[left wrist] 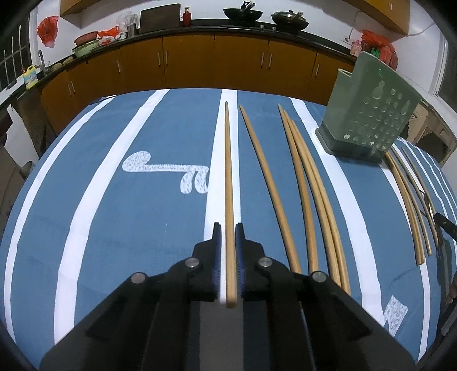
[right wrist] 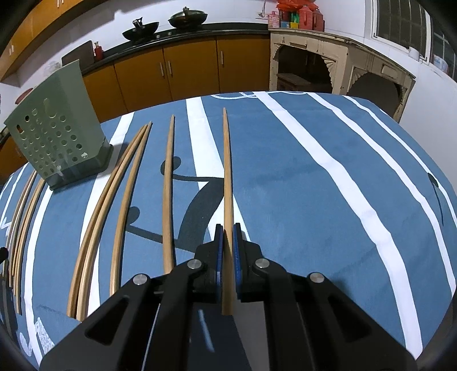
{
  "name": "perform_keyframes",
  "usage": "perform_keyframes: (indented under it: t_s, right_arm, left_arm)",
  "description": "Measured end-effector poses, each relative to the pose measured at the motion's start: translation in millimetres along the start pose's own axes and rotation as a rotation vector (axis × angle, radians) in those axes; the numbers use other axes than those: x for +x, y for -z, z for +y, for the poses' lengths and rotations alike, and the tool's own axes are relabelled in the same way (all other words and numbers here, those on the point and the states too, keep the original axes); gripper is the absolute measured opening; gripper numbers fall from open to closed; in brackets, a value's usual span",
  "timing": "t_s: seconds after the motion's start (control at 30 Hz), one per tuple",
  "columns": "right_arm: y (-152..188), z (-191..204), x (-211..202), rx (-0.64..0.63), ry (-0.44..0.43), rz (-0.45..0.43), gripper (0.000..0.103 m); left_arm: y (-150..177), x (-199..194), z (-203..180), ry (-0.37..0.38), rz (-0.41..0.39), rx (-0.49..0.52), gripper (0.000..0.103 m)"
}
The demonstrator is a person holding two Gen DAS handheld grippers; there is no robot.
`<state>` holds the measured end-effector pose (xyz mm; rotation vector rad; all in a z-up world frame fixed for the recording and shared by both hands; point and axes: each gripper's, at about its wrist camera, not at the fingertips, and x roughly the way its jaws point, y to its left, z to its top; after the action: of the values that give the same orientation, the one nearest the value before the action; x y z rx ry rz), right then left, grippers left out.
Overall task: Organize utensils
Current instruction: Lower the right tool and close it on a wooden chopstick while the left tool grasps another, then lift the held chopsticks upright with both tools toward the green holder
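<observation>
A wooden chopstick point(left wrist: 228, 171) runs straight away from me along a white stripe, and my left gripper point(left wrist: 228, 225) is shut on its near end, blue pads against both sides. My right gripper point(right wrist: 227, 227) is shut on another chopstick point(right wrist: 227, 171), which points toward the far table edge. Several loose chopsticks point(left wrist: 297, 177) lie side by side on the cloth between the two grippers, also in the right wrist view as loose chopsticks point(right wrist: 125, 199). A green perforated utensil holder point(left wrist: 368, 114) stands upright beyond them, seen as the holder point(right wrist: 57, 128) at the left of the right wrist view.
A blue tablecloth with white stripes point(left wrist: 142, 214) covers the table. More chopsticks point(left wrist: 405, 197) lie near the holder's base. Orange kitchen cabinets point(left wrist: 188, 62) with woks point(left wrist: 242, 12) on the counter run behind the table. A pale old cupboard point(right wrist: 328, 57) stands at the back right.
</observation>
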<state>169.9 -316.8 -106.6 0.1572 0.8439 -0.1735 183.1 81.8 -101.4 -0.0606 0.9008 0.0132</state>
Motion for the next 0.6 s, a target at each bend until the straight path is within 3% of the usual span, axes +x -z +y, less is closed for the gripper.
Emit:
perform_keyframes:
  t_s: [0.27, 0.4, 0.6]
  right_arm:
    - [2.6, 0.1, -3.0, -0.008, -0.011, -0.004, 0.007]
    - [1.1, -2.3, -21.1, -0.009, -0.024, -0.061, 0.007]
    - [-9.5, -6.2, -50.2, -0.011, -0.036, -0.146, 0.007]
  left_arm:
    - [4.7, -4.0, 2.6, 0.014, -0.003, -0.018, 0.007]
    - [3.2, -10.6, 5.9, 0.014, -0.002, -0.014, 0.007]
    - [-6.4, -40.4, 10.2, 0.019, -0.081, 0.005, 0.007]
